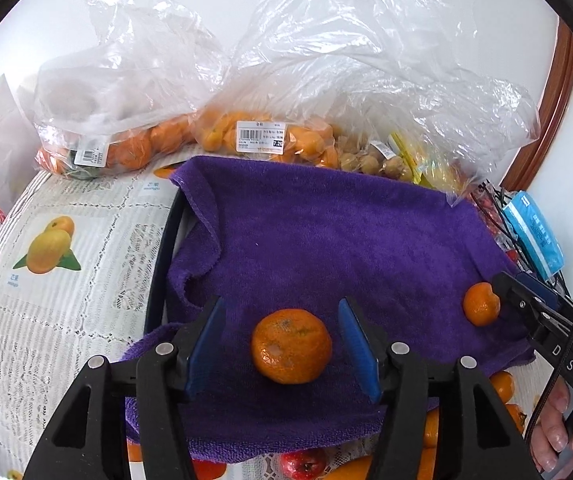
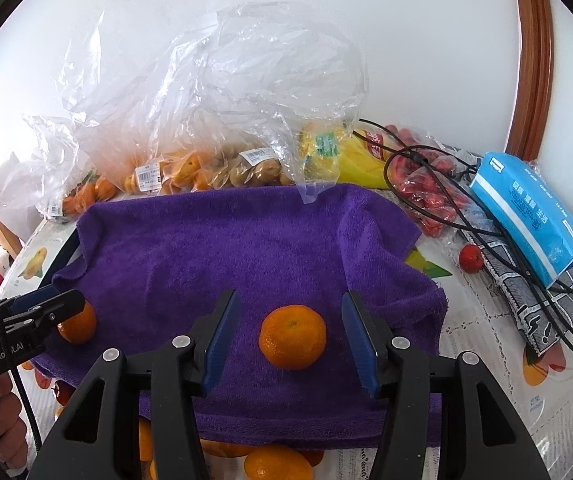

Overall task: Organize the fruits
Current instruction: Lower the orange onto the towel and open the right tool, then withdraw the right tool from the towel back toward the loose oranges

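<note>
Two mandarins lie on a purple towel [image 1: 326, 240] spread over a black tray. In the left wrist view, my left gripper [image 1: 282, 320] is open with one mandarin [image 1: 291, 346] between its blue pads, not touching. The other mandarin [image 1: 481, 304] sits at the towel's right, by my right gripper [image 1: 514, 292]. In the right wrist view, my right gripper [image 2: 291, 316] is open around that mandarin [image 2: 292, 337], apart from it. The left gripper [image 2: 58, 304] shows at the left, over the first mandarin [image 2: 78, 324] on the towel [image 2: 226, 248].
Clear plastic bags of oranges [image 1: 134, 148] and other fruit [image 2: 254, 168] line the back by the wall. A blue tissue pack [image 2: 526, 216], black cables [image 2: 498, 232] and red fruits [image 2: 426, 196] lie right. Loose oranges [image 2: 278, 464] and an apple [image 1: 302, 464] lie before the towel.
</note>
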Available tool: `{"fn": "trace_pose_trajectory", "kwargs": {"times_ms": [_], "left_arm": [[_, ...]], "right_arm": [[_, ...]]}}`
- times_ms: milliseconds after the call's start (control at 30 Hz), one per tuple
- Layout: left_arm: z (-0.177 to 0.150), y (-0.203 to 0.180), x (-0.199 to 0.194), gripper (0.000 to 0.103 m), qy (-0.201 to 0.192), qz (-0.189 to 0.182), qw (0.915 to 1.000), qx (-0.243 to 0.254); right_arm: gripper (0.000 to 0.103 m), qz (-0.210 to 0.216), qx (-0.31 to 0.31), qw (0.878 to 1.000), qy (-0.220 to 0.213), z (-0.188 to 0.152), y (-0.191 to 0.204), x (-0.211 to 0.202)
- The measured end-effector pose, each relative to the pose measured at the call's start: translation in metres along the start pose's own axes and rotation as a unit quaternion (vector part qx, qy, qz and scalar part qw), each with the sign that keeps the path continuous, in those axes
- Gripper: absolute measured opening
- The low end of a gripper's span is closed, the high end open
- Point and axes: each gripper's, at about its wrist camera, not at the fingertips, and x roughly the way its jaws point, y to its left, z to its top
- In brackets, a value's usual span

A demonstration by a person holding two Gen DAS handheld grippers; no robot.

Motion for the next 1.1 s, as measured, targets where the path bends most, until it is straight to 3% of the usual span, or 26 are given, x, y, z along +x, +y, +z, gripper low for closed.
{"fn": "trace_pose_trajectory", "kwargs": {"times_ms": [500,1100], "left_arm": [[0.001,-0.003,-0.017,0.057,-0.027,0.032,0.9990,0.016],[-0.009,-0.005,-0.046,0.057,-0.030,-0.006,0.9993,0.019]], "right_arm": [[0.053,-0.001,-0.009,1.000,-0.026,-0.001,0.009,-0.018],[0.053,-0.006,0.013,1.000,-0.017,-0.026,0.002,-0.073]]}}
